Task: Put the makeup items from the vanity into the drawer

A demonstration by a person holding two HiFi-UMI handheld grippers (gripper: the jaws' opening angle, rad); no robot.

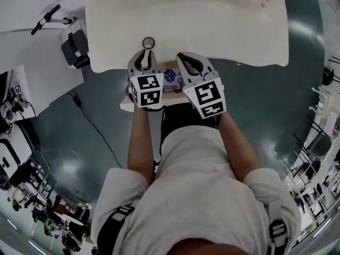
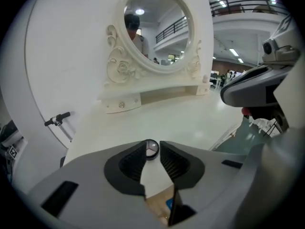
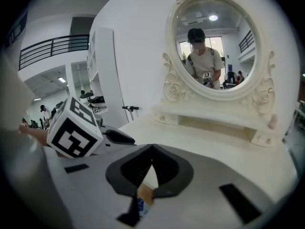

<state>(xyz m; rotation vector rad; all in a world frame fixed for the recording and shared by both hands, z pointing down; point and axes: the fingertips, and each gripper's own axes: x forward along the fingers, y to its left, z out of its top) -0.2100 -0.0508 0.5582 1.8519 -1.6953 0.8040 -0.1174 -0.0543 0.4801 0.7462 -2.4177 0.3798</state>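
A small round makeup case [image 1: 148,42] lies on the white vanity worktop [image 1: 223,31], left of centre near its front edge in the head view. The left tongs [image 1: 144,52] point at it with their tips slightly apart. The case sits right at that narrow gap, not clamped. Just to the right, the right tongs [image 3: 152,148] are closed tip to tip with nothing in them. Below both, the open drawer [image 1: 125,104] holds a blue item [image 1: 170,76]. An oval mirror [image 2: 157,27] stands at the back.
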